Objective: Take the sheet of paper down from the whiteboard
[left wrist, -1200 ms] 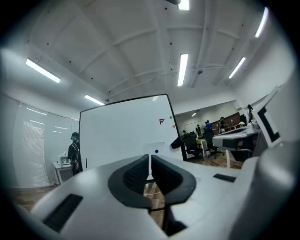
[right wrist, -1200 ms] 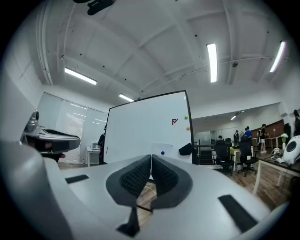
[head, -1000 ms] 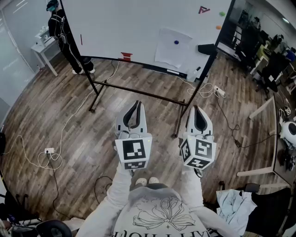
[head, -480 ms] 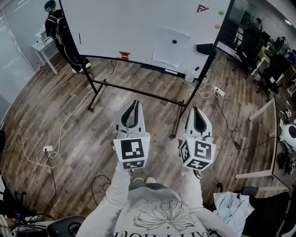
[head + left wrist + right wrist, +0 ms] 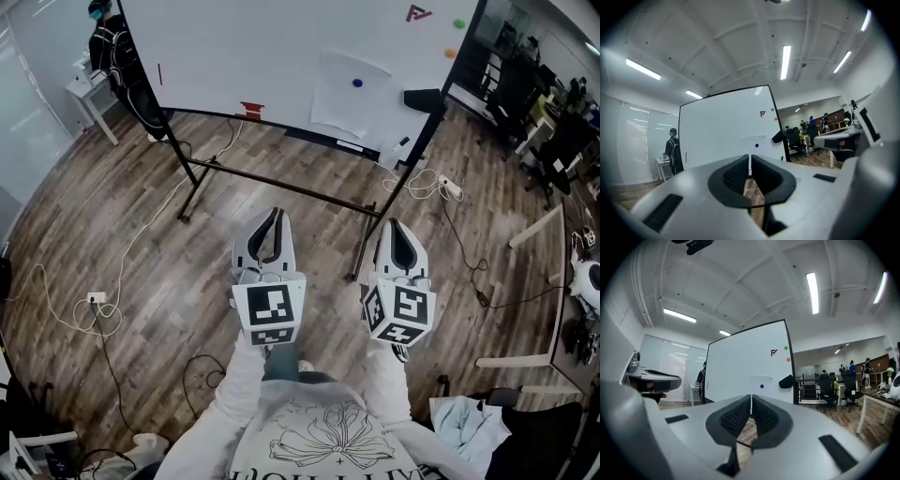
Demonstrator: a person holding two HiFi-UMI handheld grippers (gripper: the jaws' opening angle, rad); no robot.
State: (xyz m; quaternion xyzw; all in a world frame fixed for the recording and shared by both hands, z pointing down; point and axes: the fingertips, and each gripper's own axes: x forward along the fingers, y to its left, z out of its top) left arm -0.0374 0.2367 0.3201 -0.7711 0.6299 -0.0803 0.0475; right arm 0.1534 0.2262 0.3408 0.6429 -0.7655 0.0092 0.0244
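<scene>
Wood-plank floor (image 5: 122,216) carries everything. The whiteboard (image 5: 253,47) stands on it via a black tube stand (image 5: 281,186), w/ legs at L and R. A white cable (image 5: 141,234) runs from under the board to a white socket block (image 5: 97,299) at L, w/ slack coiled just beside it. A 2nd white power strip (image 5: 448,187) w/ tangled leads lies R of the stand. A thin black cable (image 5: 464,253) trails further R. Small white table (image 5: 84,94) stands upper L. On the board, a sheet of paper (image 5: 347,103) hangs under a blue magnet (image 5: 357,82); a black eraser (image 5: 422,97) sits just R of it.
</scene>
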